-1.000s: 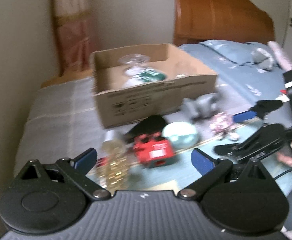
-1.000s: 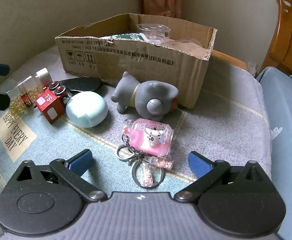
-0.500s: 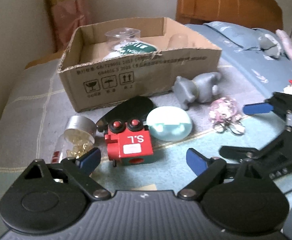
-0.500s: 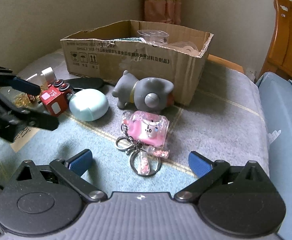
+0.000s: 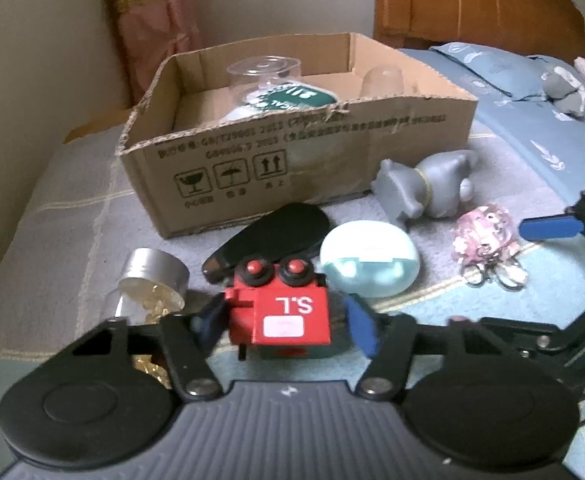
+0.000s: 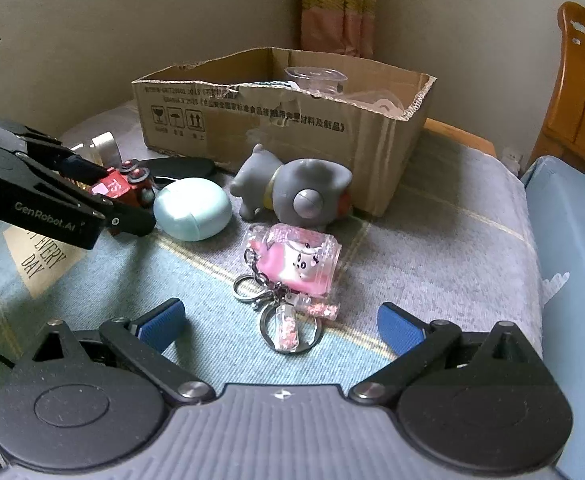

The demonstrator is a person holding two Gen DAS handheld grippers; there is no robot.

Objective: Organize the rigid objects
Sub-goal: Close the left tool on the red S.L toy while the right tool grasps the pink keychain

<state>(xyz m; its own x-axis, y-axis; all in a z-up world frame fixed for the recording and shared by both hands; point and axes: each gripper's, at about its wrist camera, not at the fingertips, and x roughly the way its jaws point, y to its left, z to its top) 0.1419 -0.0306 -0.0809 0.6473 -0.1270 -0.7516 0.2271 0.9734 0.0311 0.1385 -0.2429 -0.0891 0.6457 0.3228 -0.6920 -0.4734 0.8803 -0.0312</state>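
One item in hand: left gripper [image 5: 282, 322] jaws just closed on red toy [image 5: 282, 318], on the blanket before the box [image 5: 292, 168]. Right gripper [image 6: 280, 322] wide, empty, over keychain [image 6: 296, 264]. Next: lift toy clear, carry into box

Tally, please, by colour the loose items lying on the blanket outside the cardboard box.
Red: 1, toy block
Mint: 1, egg-shaped case
Grey: 1, animal figurine
Pink: 1, keychain
Black: 1, oval case
Clear with silver cap: 1, jar
Total: 6
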